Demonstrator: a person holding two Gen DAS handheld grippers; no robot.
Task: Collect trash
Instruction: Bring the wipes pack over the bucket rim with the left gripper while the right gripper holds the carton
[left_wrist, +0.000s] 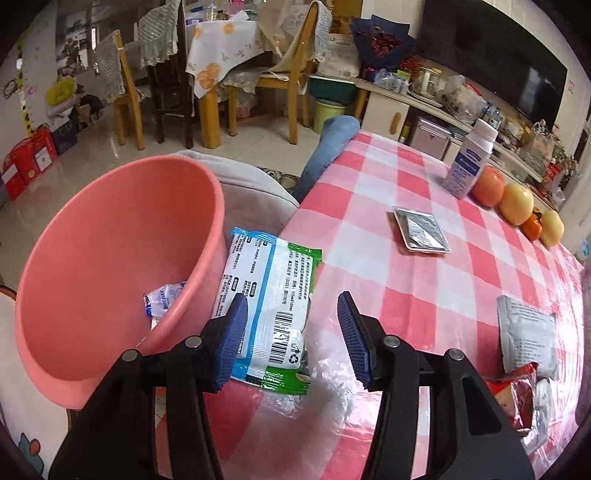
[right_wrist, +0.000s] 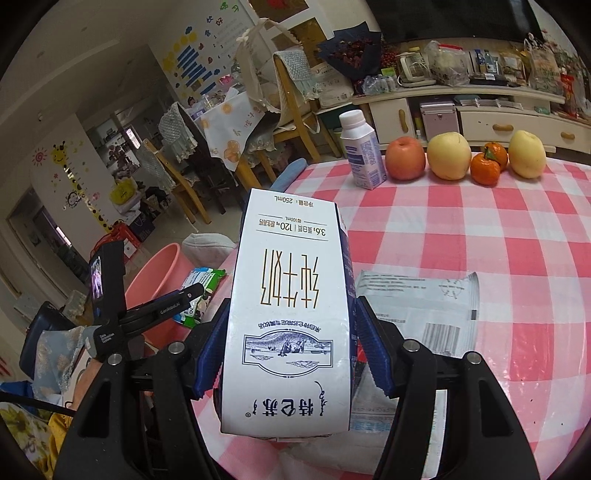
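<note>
My left gripper (left_wrist: 291, 299) stands open over the table's left edge. A white, blue and green wipes packet (left_wrist: 273, 295) lies there, leaning against the rim of a pink basin (left_wrist: 110, 229). The left pad overlaps the packet's edge; the right pad is clear of it. A small white wrapper (left_wrist: 164, 301) lies inside the basin. My right gripper (right_wrist: 290, 304) is shut on a white milk carton (right_wrist: 291, 314), held upside down above the table. The basin (right_wrist: 155, 273) and the packet (right_wrist: 205, 278) show to its left.
On the pink checkered table (left_wrist: 406, 177) lie a silver foil packet (left_wrist: 421, 230), a grey sachet (left_wrist: 526, 336), a red wrapper (left_wrist: 517, 395) and a white mailer bag (right_wrist: 424, 306). A white bottle (right_wrist: 362, 151) and several fruits (right_wrist: 448, 155) line the far edge.
</note>
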